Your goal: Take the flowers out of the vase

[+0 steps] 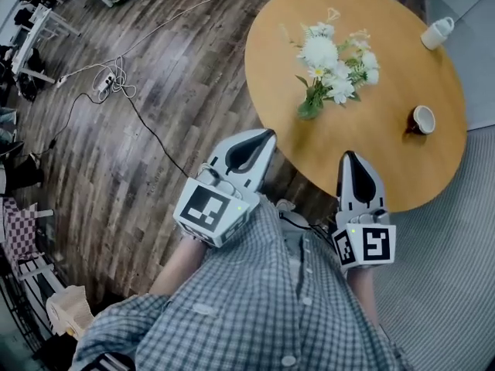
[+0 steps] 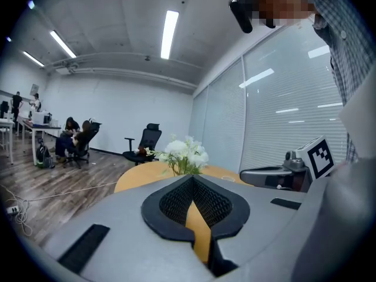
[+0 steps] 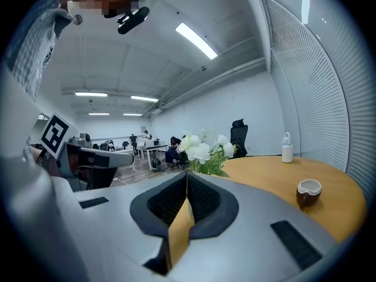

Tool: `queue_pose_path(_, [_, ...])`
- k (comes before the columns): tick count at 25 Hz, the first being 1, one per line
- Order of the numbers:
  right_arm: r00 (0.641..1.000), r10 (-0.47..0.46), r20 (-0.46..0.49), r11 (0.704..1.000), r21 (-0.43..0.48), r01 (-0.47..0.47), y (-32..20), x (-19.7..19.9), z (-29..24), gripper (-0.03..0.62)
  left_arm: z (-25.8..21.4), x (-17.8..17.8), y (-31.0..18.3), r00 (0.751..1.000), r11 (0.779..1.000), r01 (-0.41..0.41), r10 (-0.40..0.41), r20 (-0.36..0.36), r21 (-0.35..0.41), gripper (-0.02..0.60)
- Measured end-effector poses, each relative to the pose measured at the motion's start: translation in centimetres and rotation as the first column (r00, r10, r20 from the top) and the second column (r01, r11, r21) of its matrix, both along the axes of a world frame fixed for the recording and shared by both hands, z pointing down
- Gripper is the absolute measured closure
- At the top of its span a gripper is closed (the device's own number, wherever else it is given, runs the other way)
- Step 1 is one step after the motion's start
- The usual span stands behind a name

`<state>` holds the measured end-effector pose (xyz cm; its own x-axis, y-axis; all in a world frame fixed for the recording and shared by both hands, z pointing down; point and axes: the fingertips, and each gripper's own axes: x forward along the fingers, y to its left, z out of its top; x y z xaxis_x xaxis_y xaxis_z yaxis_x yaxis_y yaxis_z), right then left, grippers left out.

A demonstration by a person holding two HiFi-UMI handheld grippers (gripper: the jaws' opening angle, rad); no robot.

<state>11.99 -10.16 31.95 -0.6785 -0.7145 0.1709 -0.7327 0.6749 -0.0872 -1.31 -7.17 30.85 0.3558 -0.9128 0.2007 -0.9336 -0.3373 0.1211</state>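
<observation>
A round wooden table carries white flowers ahead of the right gripper, a brown cup ahead to its right, and a white container far beyond, near the far edge.

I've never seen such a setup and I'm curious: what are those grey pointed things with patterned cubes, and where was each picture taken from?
They are two hand-held grippers, worked by one person. The downward picture comes from a camera on that person's head; the other two from cameras riding on each gripper. The left gripper and right gripper are both shut, holding nothing. On the round wooden table stand white flowers, a brown cup and a white container.
</observation>
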Motion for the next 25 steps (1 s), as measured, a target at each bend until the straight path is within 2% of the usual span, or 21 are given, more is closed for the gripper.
queue_pose_path(5, [0.997, 0.074, -0.008, 0.997, -0.008, -0.074, -1.1, -1.6, 0.1, 0.583, 0.0, -1.2, -2.6, 0.995, 0.995, -0.096, 0.095, 0.043, 0.004, 0.574])
queue_pose_path(14, [0.978, 0.206, -0.022, 0.979, -0.001, -0.206, -2.2, -4.1, 0.7, 0.583, 0.9, -3.5, -5.4, 0.967, 0.968, -0.248, 0.247, 0.064, 0.018, 0.574])
queue_pose_path(19, [0.962, 0.271, -0.028, 0.962, 0.006, -0.271, -2.2, -4.8, 1.4, 0.583, 2.2, -3.9, -6.6, 0.942, 0.947, -0.322, 0.318, 0.103, 0.02, 0.574])
queue_pose_path(25, [0.934, 0.355, -0.041, 0.935, 0.005, -0.355, -1.9, -5.0, 1.6, 0.583, 3.9, -3.2, -8.3, 0.892, 0.907, -0.42, 0.411, 0.19, 0.009, 0.572])
